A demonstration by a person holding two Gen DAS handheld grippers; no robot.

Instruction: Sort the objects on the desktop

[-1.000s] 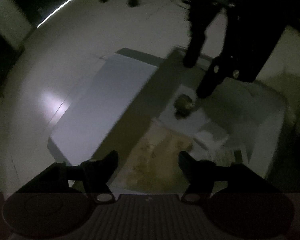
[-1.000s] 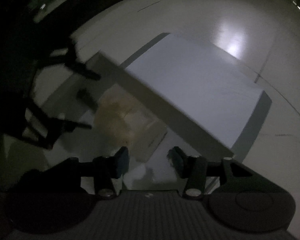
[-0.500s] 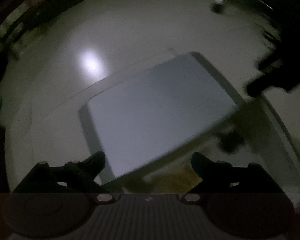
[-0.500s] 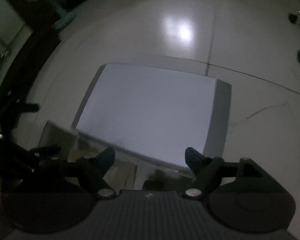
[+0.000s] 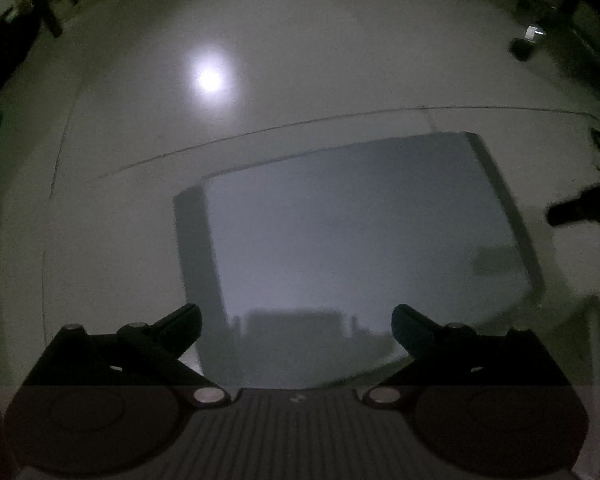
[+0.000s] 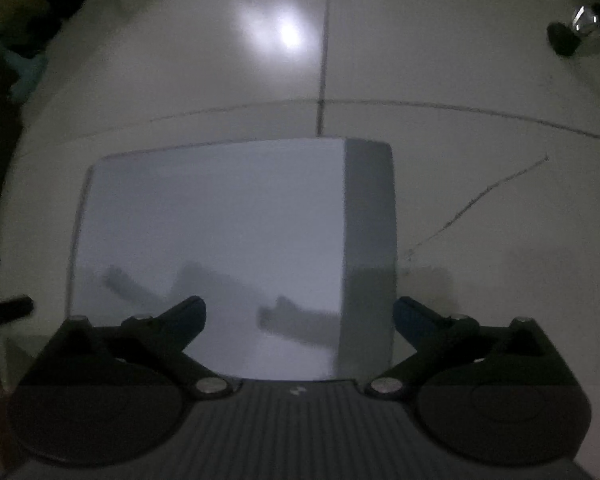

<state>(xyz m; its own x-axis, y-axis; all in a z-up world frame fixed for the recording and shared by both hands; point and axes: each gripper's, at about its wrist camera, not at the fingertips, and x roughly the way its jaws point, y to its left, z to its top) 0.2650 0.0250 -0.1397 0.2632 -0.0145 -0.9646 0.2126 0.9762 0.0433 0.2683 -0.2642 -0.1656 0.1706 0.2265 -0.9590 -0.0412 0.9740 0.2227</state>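
Left wrist view is filled mostly by the pale tiled floor (image 5: 300,60), on which one lamp is mirrored as a bright spot; the floor is seen from steeply above because both claws are pointed down at it. On the floor a white box lid (image 5: 360,240) is laid flat, its broad face up and one narrow side wall turned toward the camera. It is judged to be set aside there so that the box it belongs to can be reached; that box and the desktop objects to be sorted cannot be made out in either present view.

In the right wrist view the same lid (image 6: 220,240) is seen directly below, with shadows of both tools thrown across its face.

The left claw (image 5: 296,322) is held over the near edge of the lid, its jaws having just been opening to their widest, and nothing is gripped between them. The right claw (image 6: 300,314) is spread just as wide, likewise just opened, and is empty too; the lid is therefore judged to be released. The tip of the right tool is glimpsed at the right edge of the left view.
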